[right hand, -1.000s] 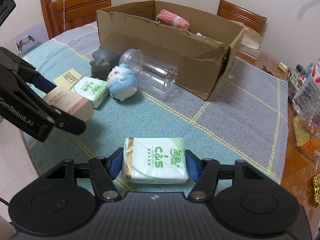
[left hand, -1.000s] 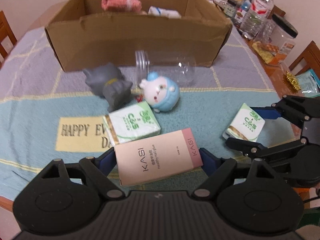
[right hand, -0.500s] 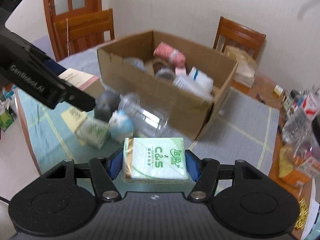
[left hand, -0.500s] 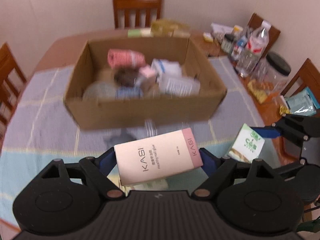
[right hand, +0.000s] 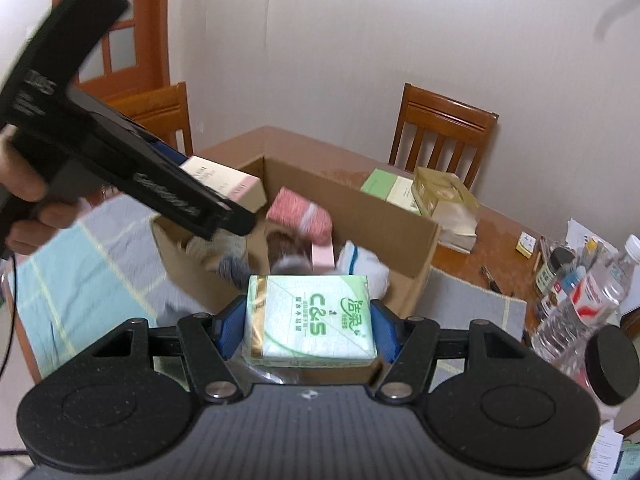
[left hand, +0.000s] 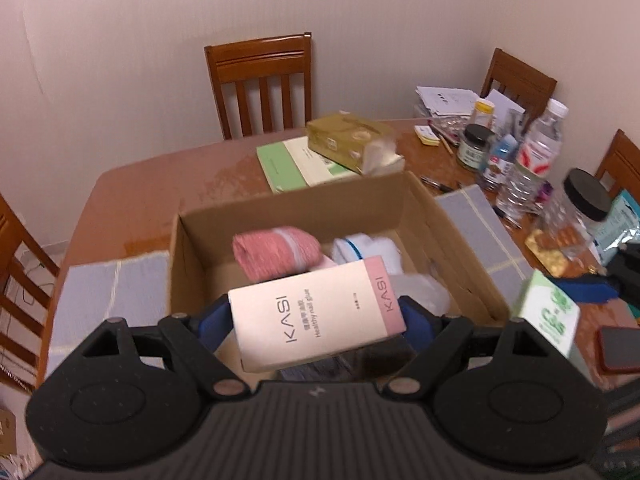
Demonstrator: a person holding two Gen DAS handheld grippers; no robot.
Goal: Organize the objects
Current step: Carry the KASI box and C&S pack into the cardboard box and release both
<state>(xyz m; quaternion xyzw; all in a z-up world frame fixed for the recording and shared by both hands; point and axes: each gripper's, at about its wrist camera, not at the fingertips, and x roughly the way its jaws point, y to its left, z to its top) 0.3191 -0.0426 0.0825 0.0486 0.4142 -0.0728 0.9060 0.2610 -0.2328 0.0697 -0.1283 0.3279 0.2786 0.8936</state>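
Note:
My left gripper (left hand: 316, 316) is shut on a pink KASI box (left hand: 312, 314) and holds it in the air over the open cardboard box (left hand: 304, 204). My right gripper (right hand: 310, 320) is shut on a green C&S tissue pack (right hand: 310, 316), above the cardboard box's (right hand: 384, 220) near right corner. The left gripper with the pink box (right hand: 224, 180) shows in the right wrist view, over the box's left end. The tissue pack also shows in the left wrist view (left hand: 550, 318) at the right. Inside the box lie a pink rolled cloth (left hand: 276, 252), a white item (left hand: 366, 250) and others.
Behind the box lie a green notebook (left hand: 288, 164) and a gold tissue pack (left hand: 352, 140). Bottles and jars (left hand: 532, 160) crowd the table's right side, with a black-lidded jar (right hand: 608, 364) and a red phone (left hand: 620, 348). Wooden chairs (left hand: 260, 84) stand around the table.
Both grippers have lifted their items from the tablecloth and carried them up and forward, from in front of the cardboard box to above it.

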